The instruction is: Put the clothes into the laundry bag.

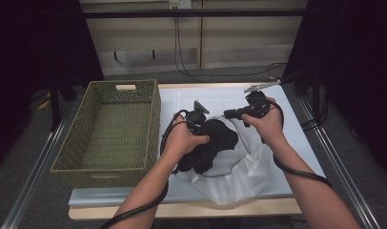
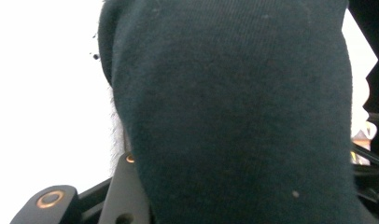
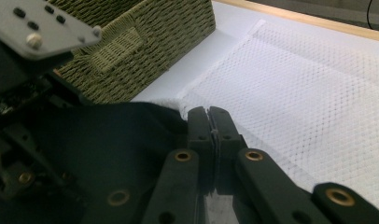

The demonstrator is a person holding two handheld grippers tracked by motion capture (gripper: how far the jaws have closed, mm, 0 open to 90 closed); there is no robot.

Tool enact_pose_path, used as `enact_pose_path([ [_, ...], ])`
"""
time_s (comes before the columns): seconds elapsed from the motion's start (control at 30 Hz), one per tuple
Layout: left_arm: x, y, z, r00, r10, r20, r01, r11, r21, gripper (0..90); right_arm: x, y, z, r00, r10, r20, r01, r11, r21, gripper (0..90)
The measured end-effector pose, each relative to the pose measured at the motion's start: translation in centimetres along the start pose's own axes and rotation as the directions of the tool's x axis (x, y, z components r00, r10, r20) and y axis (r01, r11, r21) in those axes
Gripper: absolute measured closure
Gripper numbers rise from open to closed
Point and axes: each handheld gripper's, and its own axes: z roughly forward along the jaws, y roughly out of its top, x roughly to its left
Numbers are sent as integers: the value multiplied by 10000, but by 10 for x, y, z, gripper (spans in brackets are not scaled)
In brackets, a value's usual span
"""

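a black garment (image 1: 211, 145) is seen at the centre of the high view, bunched at the mouth of a white mesh bag (image 1: 239, 176) that is spread below and to the right of it. in the left gripper view the dark cloth (image 2: 234, 112) hangs across most of the frame, draped over the jaws, so whether the left gripper (image 1: 197, 119) is spread or closed cannot be told. the right gripper (image 3: 210, 122) is seen at the lower centre of its own view with its jaws pressed together, a thin edge of the mesh bag (image 3: 295, 93) pinched between them. in the high view the right gripper (image 1: 235, 113) is held just right of centre. a green woven basket (image 1: 77, 152) is seen at the left of the high view, just beside the garment, on a white-covered table (image 1: 296, 138).
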Motion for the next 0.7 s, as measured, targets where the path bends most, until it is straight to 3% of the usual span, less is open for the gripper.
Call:
enact_pose_path([
  [0.2, 10, 9, -13, 9978, -184, -630, 157, 9989, -431, 597, 1, 2, 1, 10000, -24, -96, 23, 10000, -58, 894],
  [0.3, 12, 12, -17, 9969, -286, -737, 245, 9982, -555, 597, 2, 3, 1, 9999, -41, -130, 39, 10000, -87, 894],
  [0.7, -8, 3, -7, 9999, -164, -4, 164, 9993, -343, 596, 5, 3, 5, 9999, -107, -93, 107, 9999, -2, 894],
])
